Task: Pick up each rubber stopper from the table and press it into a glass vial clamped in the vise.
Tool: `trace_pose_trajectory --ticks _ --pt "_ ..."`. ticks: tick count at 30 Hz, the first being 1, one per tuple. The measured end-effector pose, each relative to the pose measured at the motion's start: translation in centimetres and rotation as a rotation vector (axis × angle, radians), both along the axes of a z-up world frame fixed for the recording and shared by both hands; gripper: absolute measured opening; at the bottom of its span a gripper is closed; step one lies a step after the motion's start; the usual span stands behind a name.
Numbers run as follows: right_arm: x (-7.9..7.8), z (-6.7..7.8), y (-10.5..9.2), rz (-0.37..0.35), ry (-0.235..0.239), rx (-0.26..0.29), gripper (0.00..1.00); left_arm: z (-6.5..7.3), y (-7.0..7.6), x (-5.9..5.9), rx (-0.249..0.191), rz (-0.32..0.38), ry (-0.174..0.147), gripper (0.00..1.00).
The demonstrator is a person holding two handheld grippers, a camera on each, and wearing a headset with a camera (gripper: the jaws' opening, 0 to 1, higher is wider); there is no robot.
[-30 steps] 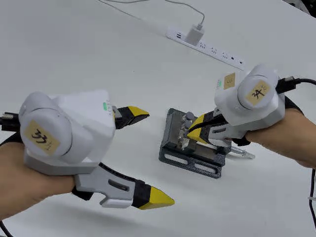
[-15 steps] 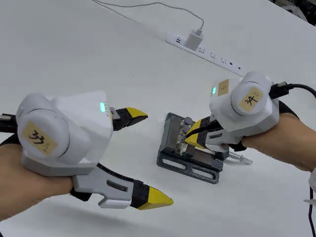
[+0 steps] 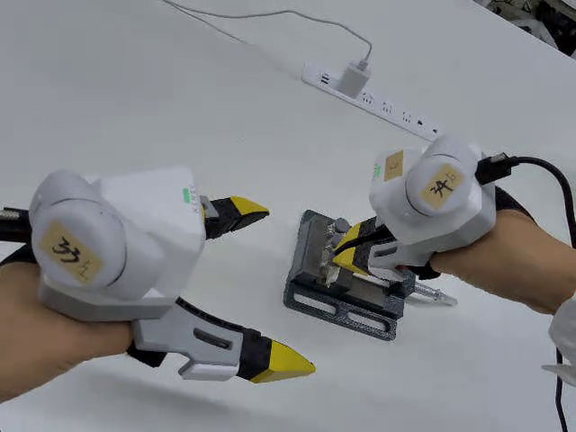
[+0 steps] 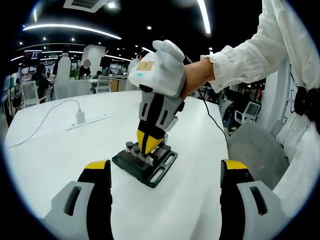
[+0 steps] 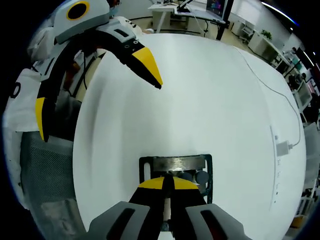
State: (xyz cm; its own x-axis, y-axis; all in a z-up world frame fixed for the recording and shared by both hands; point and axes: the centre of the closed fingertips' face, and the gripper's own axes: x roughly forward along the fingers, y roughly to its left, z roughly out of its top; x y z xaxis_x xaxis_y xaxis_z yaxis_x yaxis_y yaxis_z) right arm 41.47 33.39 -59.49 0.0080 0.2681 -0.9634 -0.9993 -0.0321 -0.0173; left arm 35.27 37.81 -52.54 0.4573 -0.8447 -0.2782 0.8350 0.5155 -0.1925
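Observation:
A small black vise sits on the white table, with grey-stoppered vials standing in a row between its jaws. My right gripper is shut, and its yellow tips point down onto the vial row at the vise's middle. In the right gripper view the shut tips cover one vial, and grey stopper tops show beside them in the vise. Whatever lies under the tips is hidden. My left gripper hangs open to the left of the vise, holding nothing. The left gripper view shows the vise ahead.
A white power strip with a plugged charger and cable lies at the far side of the table. The vise's screw handle sticks out to the right. Chairs and people stand beyond the table in the left gripper view.
The right gripper has moved slightly left and lower over the vial row, still shut. The left gripper stays open in the same place. The head camera shifted a little.

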Motion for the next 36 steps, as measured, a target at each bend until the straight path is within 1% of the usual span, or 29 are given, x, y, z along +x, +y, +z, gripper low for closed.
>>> trace_pose_trajectory --ticks 3,5,7,13,15,16,18,21,26,28,29,32,33,36 --pt "0.13 -0.06 -0.02 -0.030 0.012 -0.005 0.00 0.04 0.04 0.04 -0.003 0.004 0.003 0.89" --pt "0.13 -0.06 -0.13 -0.042 0.017 0.004 0.00 0.13 0.03 0.02 -0.003 0.004 0.000 0.89" --pt "0.16 -0.07 -0.19 -0.070 0.031 0.021 0.00 0.13 0.05 0.05 -0.005 0.006 0.003 0.89" --pt "0.08 -0.13 -0.15 -0.068 0.021 0.025 0.00 0.24 0.02 0.24 -0.005 0.007 0.000 0.88" --pt "0.07 -0.14 -0.25 -0.081 0.017 0.045 0.00 0.30 -0.02 0.30 -0.005 0.006 0.000 0.88" --pt "0.10 -0.14 -0.32 -0.093 0.017 0.063 0.00 0.35 -0.05 0.35 -0.004 0.006 -0.003 0.88" --pt "0.21 -0.18 -0.36 -0.090 0.016 0.081 0.00 0.35 -0.05 0.43 -0.004 0.006 -0.001 0.88" --pt "0.23 -0.20 -0.25 -0.105 0.016 0.088 0.00 0.31 -0.05 0.44 0.000 0.004 -0.001 0.88" --pt "0.15 -0.18 -0.29 -0.114 -0.001 0.128 0.00 0.36 -0.03 0.47 0.005 0.005 0.000 0.87" --pt "0.08 -0.14 -0.22 -0.114 -0.010 0.133 0.00 0.40 -0.07 0.44 0.011 0.002 -0.002 0.87" --pt "0.09 -0.10 -0.19 -0.103 -0.014 0.134 0.00 0.44 -0.11 0.40 0.013 0.000 -0.002 0.87" --pt "0.19 -0.01 -0.09 -0.112 -0.004 0.134 0.00 0.60 -0.10 0.27 0.020 -0.005 -0.002 0.87" --pt "0.19 0.01 -0.11 -0.126 0.004 0.140 0.00 0.66 -0.05 0.18 0.023 -0.006 -0.002 0.87" --pt "0.08 0.04 -0.11 -0.128 -0.005 0.147 0.00 0.67 0.06 0.08 0.030 -0.004 -0.002 0.87"
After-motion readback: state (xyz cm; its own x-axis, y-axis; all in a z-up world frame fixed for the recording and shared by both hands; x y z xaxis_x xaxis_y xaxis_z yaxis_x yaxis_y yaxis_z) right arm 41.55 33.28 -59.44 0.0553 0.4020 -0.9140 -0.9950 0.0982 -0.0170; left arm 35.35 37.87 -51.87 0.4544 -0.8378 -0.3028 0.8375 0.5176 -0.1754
